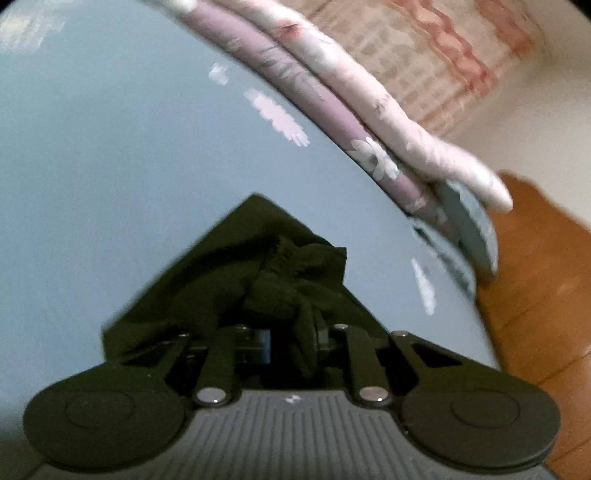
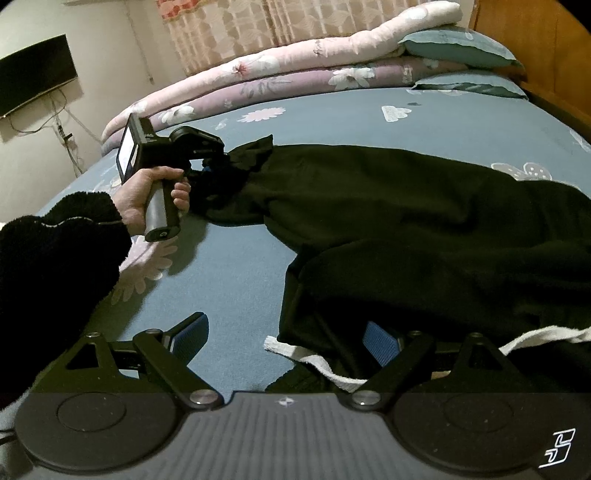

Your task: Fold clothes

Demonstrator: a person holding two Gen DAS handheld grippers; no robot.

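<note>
A black garment, seemingly trousers with a white drawstring, lies stretched across the blue bed sheet. In the right wrist view a hand holds my left gripper, which is shut on the garment's far bunched end. The left wrist view shows the same black cloth pinched between the fingers of the left gripper, with a fold hanging out towards the camera. My right gripper is open just above the sheet at the drawstring end. The cloth's edge lies against its right pad.
Folded floral quilts and two blue pillows line the bed's far side. A wooden headboard stands at the right. A dark screen hangs on the wall at the left, beside a patterned curtain.
</note>
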